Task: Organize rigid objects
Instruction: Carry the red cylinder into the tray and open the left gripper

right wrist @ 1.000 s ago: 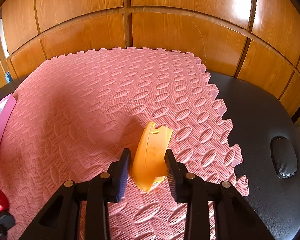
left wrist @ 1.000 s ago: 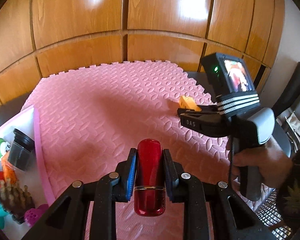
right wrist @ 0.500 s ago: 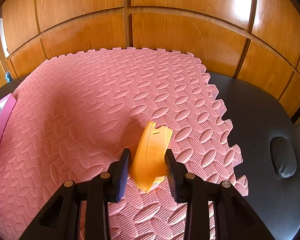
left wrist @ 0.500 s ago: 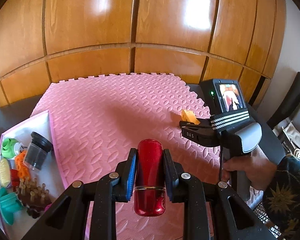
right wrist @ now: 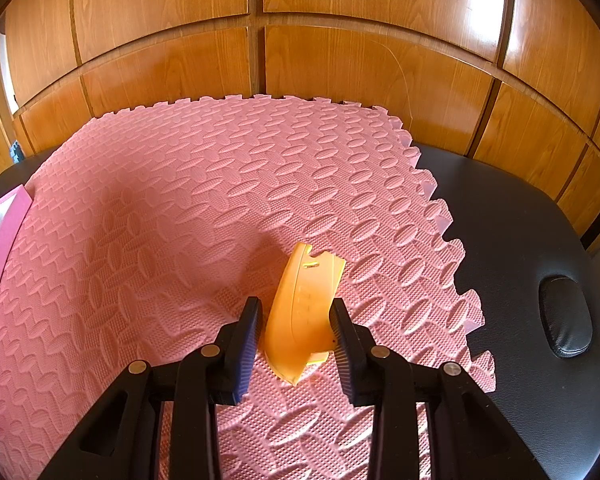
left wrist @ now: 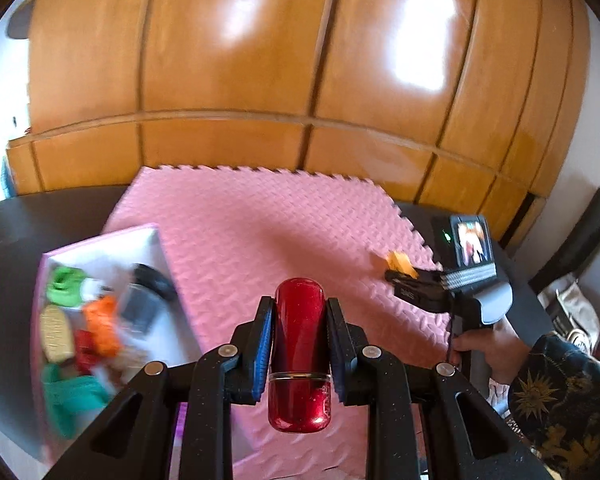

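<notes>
My left gripper [left wrist: 299, 312] is shut on a glossy red capsule-shaped object [left wrist: 300, 356] and holds it high above the pink foam mat [left wrist: 260, 232]. My right gripper [right wrist: 296, 316] is shut on a curved orange plastic piece [right wrist: 304, 308], low over the mat [right wrist: 180, 220] near its right edge. The right gripper [left wrist: 400, 278] and the orange piece [left wrist: 398, 261] also show in the left wrist view, at the right. A pink-rimmed white tray [left wrist: 100, 248] with several small colourful objects lies at the lower left.
The mat lies on a black padded table [right wrist: 520, 240] in front of wooden wall panels [right wrist: 340, 60]. The tray's pink rim [right wrist: 4, 232] shows at the left edge of the right wrist view. A dark chair and a bag [left wrist: 576, 308] stand at the right.
My left gripper has risen and pulled back with the red object, so more of the tray and wall shows. The right gripper with the orange piece has stayed still.
</notes>
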Motion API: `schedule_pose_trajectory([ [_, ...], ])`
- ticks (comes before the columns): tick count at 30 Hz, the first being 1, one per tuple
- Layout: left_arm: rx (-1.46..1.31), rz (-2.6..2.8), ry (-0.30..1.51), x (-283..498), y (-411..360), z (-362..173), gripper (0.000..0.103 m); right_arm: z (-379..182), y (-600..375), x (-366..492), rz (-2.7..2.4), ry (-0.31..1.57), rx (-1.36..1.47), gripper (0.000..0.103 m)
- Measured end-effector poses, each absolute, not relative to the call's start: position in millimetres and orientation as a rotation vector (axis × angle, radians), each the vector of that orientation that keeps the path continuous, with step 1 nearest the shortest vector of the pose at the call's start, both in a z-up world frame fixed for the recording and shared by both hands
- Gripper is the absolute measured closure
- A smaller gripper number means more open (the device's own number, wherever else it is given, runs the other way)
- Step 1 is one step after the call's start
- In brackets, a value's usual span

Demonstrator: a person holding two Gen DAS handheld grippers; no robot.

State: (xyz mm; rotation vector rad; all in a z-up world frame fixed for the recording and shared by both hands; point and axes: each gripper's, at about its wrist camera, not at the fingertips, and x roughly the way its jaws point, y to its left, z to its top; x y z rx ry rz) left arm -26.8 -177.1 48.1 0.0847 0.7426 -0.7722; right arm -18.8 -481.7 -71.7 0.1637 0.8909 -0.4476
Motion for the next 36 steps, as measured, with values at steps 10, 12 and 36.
schedule_pose_trajectory([
  [10,0.02,-0.586,0.847,4,-56,22,0.078,-71,-481,-19,-0.448,0.892,0.159,0.07],
  [12,0.006,-0.55,0.901,4,-44,5,0.078,-71,-481,-19,-0.448,0.892,0.158,0.07],
  [36,0.047,-0.471,0.978,25,-44,-55,0.078,-69,-478,-19,-0.456,0.899,0.112,0.07],
])
